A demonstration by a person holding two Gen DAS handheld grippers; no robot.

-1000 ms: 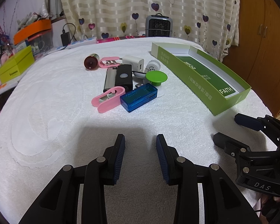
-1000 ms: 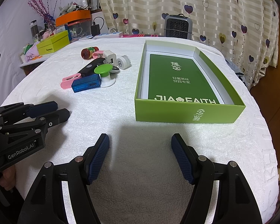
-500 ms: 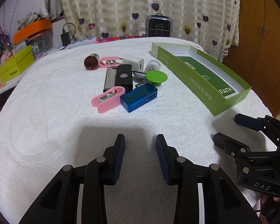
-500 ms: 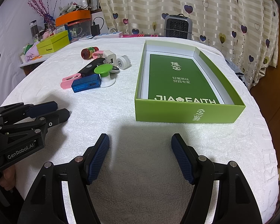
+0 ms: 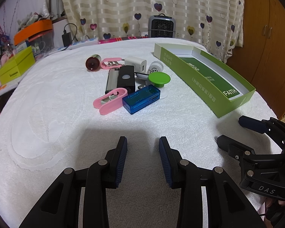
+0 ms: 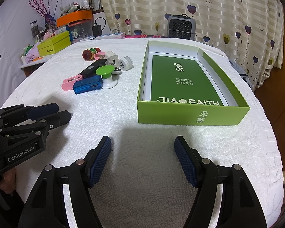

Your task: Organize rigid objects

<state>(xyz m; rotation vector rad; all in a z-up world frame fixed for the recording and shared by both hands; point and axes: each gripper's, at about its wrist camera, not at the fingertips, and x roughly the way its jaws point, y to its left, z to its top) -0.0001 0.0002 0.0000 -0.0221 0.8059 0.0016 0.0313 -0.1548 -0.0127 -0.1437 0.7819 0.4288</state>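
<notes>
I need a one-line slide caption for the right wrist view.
Open right gripper faces an empty green box; small objects lie clustered to its left.

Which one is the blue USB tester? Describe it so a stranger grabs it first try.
Start at the green box on the white towel, then look to the pile of gadgets on its open-table side. The blue USB tester lies at the pile's near edge, touching a pink clip. It alone is translucent blue.

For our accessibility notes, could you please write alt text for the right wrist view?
An open green box, holding nothing loose, sits on a white towel-covered table ahead of the open right gripper. A cluster of small gadgets lies left of it, and the left gripper hovers lower left.
</notes>
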